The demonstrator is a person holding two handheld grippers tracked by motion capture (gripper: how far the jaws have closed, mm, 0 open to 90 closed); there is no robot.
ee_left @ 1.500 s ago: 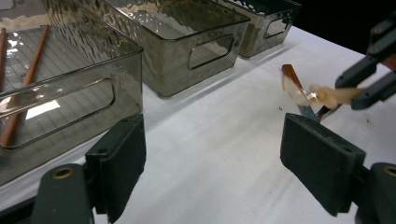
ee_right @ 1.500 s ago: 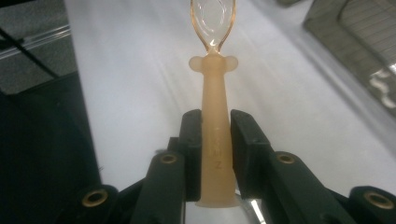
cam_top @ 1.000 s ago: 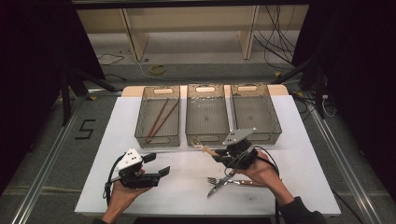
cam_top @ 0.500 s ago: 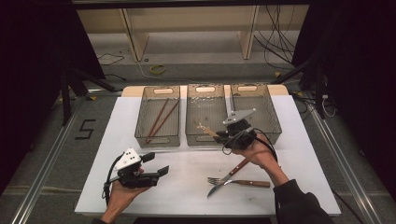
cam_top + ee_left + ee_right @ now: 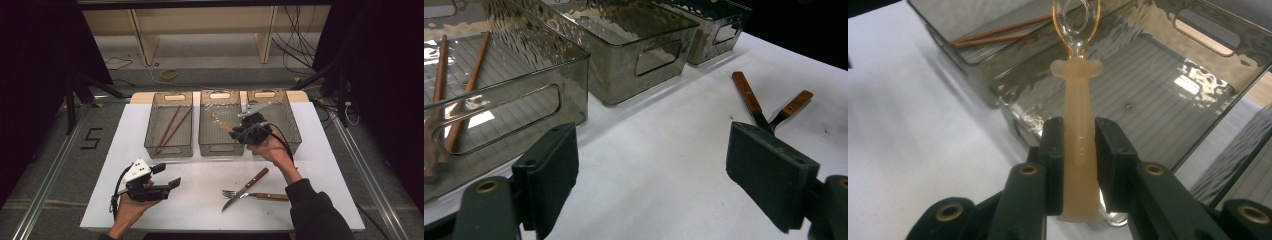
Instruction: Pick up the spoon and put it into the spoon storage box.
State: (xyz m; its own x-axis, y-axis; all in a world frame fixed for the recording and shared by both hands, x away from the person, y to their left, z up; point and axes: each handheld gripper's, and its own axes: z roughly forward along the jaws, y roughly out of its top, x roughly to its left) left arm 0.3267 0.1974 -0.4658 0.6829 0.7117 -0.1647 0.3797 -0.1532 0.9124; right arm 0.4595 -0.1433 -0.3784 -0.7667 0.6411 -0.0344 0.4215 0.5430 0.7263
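Partly cut off at 12 o'clock in the right gripper view, the spoon (image 5: 1077, 125) loses the tip of its clear amber bowl past the frame edge. Its pale handle runs straight up between the right gripper (image 5: 1077, 160) jaws, which clamp it over the middle bin (image 5: 221, 122); from the high view its long axis points toward 10 o'clock. The left gripper (image 5: 167, 176) rests at 7 o'clock on the bench (image 5: 200, 200), jaws wide, holding nothing.
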